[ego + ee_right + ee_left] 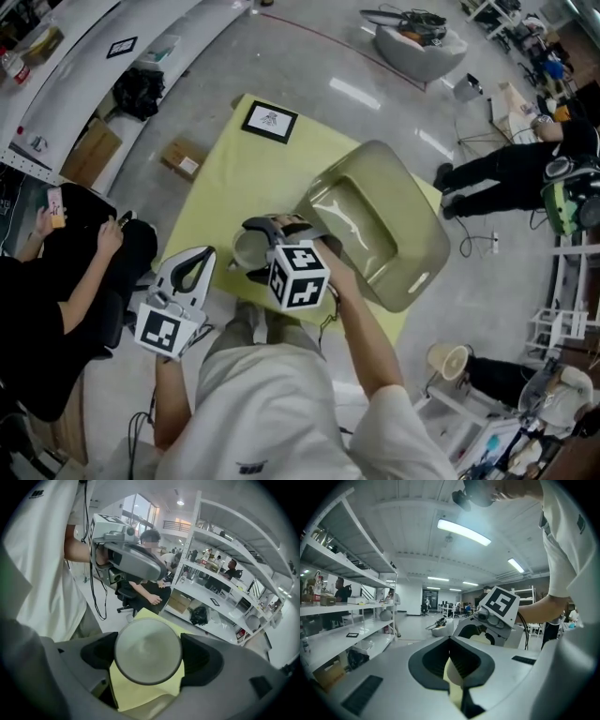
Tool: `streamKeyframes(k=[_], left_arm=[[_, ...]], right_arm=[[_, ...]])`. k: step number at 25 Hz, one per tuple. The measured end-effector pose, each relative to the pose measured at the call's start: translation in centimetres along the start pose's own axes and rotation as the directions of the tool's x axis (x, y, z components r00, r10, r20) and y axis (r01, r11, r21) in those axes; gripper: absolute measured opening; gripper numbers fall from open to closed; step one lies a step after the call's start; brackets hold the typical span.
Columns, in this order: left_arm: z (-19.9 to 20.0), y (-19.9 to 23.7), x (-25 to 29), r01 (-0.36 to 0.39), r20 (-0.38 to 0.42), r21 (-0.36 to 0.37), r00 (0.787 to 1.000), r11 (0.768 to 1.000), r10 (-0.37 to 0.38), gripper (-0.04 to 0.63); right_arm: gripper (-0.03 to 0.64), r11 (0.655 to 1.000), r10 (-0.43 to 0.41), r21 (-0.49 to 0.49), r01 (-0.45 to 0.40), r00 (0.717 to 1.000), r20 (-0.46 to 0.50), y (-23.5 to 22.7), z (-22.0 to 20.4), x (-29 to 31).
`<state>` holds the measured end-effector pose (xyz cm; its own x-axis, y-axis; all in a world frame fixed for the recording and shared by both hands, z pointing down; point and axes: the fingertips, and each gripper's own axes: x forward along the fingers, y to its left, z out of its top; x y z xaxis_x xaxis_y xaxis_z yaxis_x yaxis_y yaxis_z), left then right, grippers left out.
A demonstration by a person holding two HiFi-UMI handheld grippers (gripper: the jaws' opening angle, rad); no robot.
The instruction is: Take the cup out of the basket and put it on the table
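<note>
The grey translucent cup [148, 649] is clamped in the right gripper [261, 246], outside the olive plastic basket [412, 281] and over the yellow table [234, 159]. Only setting it down is left. The left gripper [199, 262] is closed on nothing.

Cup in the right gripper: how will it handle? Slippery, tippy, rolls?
Probably light: the cup looks thin-walled and empty. Its smooth round wall is pinched between the right gripper's jaws, so it may slip or swivel. It seems held on its side; released so onto the yellow cloth, it would likely roll.
</note>
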<state>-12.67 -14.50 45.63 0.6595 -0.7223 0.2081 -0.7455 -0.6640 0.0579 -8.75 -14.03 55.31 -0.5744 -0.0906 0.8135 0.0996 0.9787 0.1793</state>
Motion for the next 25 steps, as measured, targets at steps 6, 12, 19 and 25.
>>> streamKeyframes(k=[6, 12, 19, 25], left_arm=[[-1.5, -0.8, -0.1, -0.009, -0.021, -0.015, 1.0, 1.0, 0.009, 0.0], [-2.9, -1.6, -0.2, -0.009, -0.049, -0.024, 0.999, 1.0, 0.007, 0.0], [-4.2, -1.4, 0.1, 0.0, -0.082, -0.03, 0.997, 1.0, -0.002, 0.0], [-5.1, -1.7, 0.7, 0.023, -0.098, -0.032, 0.995, 0.999, -0.026, 0.0]], right_arm=[[0.414, 0.999, 0.046, 0.011, -0.046, 0.999, -0.01, 1.2, -1.5, 2.3], [0.414, 0.996, 0.081, 0.043, -0.079, 0.996, -0.028, 2.2, -3.9, 5.1], [0.414, 0.992, 0.1, 0.078, -0.096, 0.994, -0.048, 2.3, -6.2, 8.0], [0.414, 0.991, 0.094, 0.097, -0.09, 0.995, -0.043, 2.4, -7.0, 9.3]])
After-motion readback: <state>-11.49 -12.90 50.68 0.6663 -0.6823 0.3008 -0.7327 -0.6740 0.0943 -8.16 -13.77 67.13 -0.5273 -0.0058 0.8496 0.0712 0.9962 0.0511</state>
